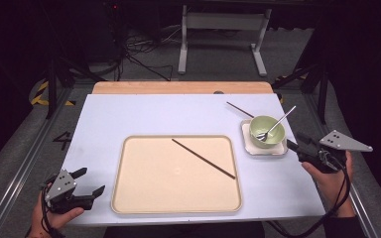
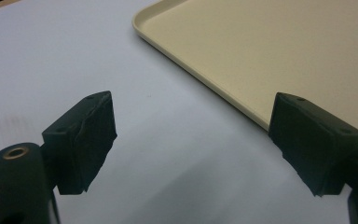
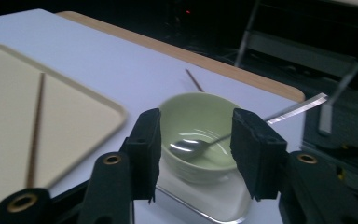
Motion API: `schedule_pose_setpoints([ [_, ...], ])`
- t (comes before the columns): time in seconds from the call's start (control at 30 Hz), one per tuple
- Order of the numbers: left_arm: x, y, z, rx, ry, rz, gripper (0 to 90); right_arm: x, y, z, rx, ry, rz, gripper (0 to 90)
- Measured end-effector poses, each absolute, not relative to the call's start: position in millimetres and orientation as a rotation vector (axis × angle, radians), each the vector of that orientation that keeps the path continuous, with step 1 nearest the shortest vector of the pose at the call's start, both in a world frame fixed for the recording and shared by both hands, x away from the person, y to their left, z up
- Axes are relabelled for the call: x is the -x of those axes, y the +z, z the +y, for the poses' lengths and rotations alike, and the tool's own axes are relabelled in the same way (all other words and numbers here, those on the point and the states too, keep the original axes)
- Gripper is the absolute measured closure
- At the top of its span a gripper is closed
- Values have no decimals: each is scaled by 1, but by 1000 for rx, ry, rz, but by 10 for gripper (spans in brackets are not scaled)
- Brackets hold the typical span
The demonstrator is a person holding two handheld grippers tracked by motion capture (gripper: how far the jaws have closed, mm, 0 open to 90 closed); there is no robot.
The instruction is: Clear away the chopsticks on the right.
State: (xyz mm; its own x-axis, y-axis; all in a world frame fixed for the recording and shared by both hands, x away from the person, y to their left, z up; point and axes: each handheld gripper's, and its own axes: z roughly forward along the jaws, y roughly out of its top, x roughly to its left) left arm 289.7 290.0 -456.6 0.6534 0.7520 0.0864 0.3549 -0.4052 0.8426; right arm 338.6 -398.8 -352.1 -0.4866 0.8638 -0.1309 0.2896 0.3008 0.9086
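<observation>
Right gripper (image 3: 196, 154) first: its black pads stand apart with nothing pinched between them, and the green bowl (image 3: 200, 135) shows through the gap, a little beyond the tips. No contact with bowl or spoon that I can make out. In the high view this gripper (image 1: 297, 145) sits at the table's right edge, jaws aimed toward nine o'clock at the bowl (image 1: 267, 130).

The spoon (image 3: 200, 145) lies in that bowl, scoop down in the bottom, handle running up over the rim toward two o'clock, its end blurred against the dark background. From above the spoon (image 1: 277, 125) keeps the same line, long axis seven to one o'clock. The bowl stands on a small white square plate (image 1: 250, 147), whose near corner is cut off by the right gripper view's lower edge.

Left gripper (image 2: 193, 149): pads wide apart, nothing between them, over bare white table (image 2: 51, 56), with the beige tray (image 2: 270, 51) rim just beside one pad. From above it (image 1: 90, 182) rests at the table's seven o'clock corner.

One brown chopstick (image 1: 203, 158) lies on the tray, running from ten to four o'clock. A second chopstick (image 1: 239, 109) lies on the table behind the bowl, its near end hidden by the plate.
</observation>
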Motion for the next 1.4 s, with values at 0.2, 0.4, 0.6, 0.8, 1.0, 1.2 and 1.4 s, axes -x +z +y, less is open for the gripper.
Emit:
schedule_pose_setpoints([
  [0.2,-291,-457,289,-2022,585,870,158,-361,-369,-434,-1189,1102,1872,470],
  [0.4,-293,-455,286,-2021,579,866,158,-400,-395,-456,-1338,1061,1908,485],
  [0.6,-295,-456,282,-2038,577,868,158,-430,-412,-453,-1375,1032,1993,487],
  [0.8,-295,-457,284,-2037,576,870,158,-447,-424,-444,-1412,963,2035,491],
  [1.0,-296,-457,283,-2038,572,872,158,-458,-431,-443,-1448,964,2028,496],
  [1.2,-298,-458,282,-2045,567,874,158,-469,-438,-438,-1451,940,2055,501],
  [1.4,-299,-460,281,-2054,557,876,158,-475,-438,-433,-1448,969,2037,554],
])
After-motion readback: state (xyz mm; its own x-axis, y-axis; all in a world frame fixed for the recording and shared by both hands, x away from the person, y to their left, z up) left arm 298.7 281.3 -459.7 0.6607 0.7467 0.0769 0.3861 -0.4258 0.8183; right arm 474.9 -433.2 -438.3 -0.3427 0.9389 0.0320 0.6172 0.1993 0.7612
